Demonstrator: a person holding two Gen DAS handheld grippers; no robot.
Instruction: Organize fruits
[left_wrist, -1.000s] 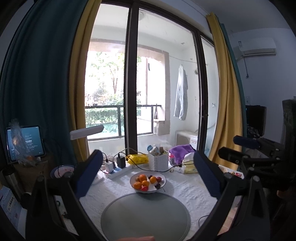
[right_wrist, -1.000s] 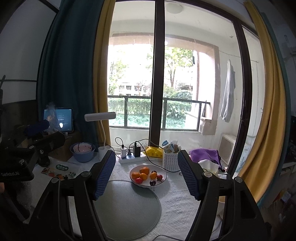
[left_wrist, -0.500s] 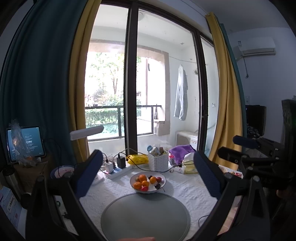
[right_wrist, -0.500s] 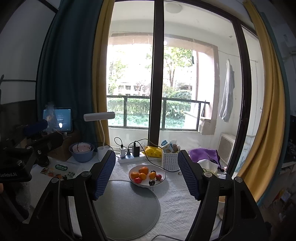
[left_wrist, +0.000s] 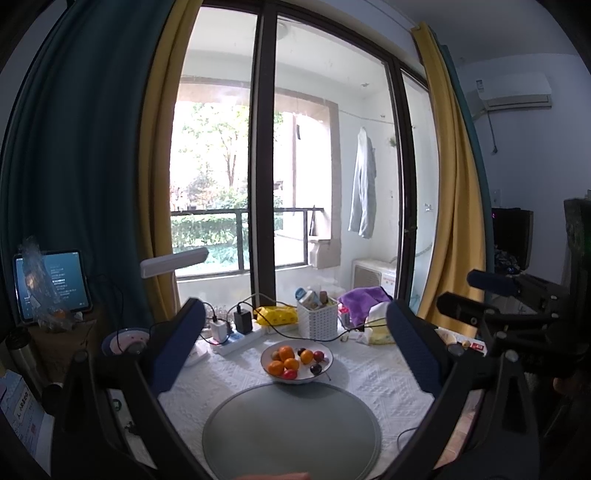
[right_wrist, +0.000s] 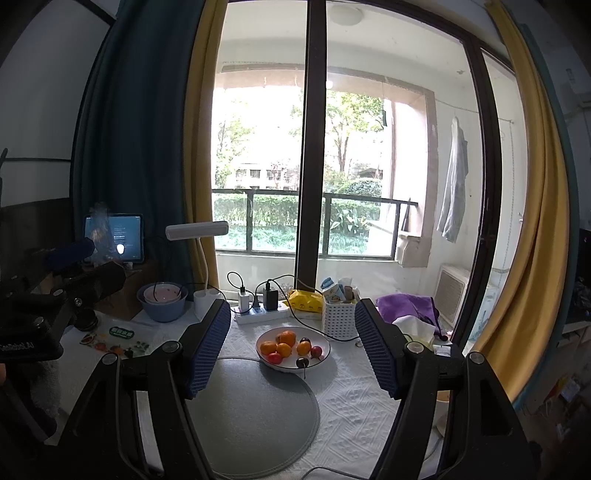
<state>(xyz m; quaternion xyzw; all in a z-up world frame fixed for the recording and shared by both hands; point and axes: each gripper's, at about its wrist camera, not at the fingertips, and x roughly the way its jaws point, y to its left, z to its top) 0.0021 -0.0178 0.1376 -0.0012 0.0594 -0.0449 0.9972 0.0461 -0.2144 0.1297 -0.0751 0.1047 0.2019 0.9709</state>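
The fruits (left_wrist: 295, 362) all lie together in a white bowl (left_wrist: 326, 363) at the lower middle of both views, on the table (left_wrist: 380, 384) with its white patterned cloth. Several orange ones sit toward the left of the bowl, with a red one at the front and dark, cherry-like ones to the right. Just in front of the bowl lies a round grey mat (left_wrist: 291, 432), bare, its far edge touching or slipping under the bowl.

The left gripper (left_wrist: 295, 350) is spread wide and holds nothing; in its view the bowl shows between the two blue pads. The right gripper (right_wrist: 293, 343) likewise stands wide apart and empty, framing the bowl from above and back. Both hang well clear of the fruits.

This scene fits two stages: fruits gathered in the bowl as the finished arrangement, or fruits waiting to be sorted out onto the mat. The pictures do not settle which. Any pick from here would call for a careful descent, since the fruits are small, round and packed close, and apt to roll.
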